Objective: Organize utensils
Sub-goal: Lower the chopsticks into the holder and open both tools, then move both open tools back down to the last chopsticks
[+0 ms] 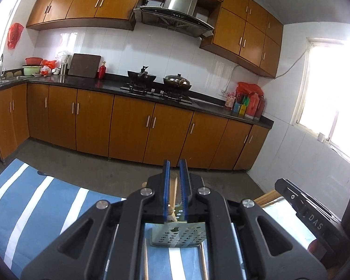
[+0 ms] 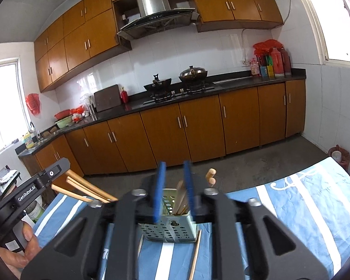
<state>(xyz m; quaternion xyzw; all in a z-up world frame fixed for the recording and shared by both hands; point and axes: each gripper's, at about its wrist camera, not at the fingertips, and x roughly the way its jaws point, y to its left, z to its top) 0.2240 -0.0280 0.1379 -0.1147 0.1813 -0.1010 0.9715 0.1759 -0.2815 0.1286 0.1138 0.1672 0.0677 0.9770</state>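
Left hand-held gripper [image 1: 175, 175] pinching wooden chopsticks [image 1: 173, 191] above the perforated utensil holder [image 1: 178, 234]; right hand-held gripper [image 2: 173, 175] spread, the holder directly below its fingers on the striped desk [image 2: 303, 200].

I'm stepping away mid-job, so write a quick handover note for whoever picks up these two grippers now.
Left gripper: jaws shut on a few chopsticks, held in the air to the left of the holder.
Right gripper: jaws parted, aimed over the perforated holder; I cannot tell whether it grips anything.
Holder: upright on the striped cloth, with some sticks already standing in it.
Left to do: drop the held chopsticks into the holder, then pick up the two loose chopsticks lying on the cloth, one on either side of it.
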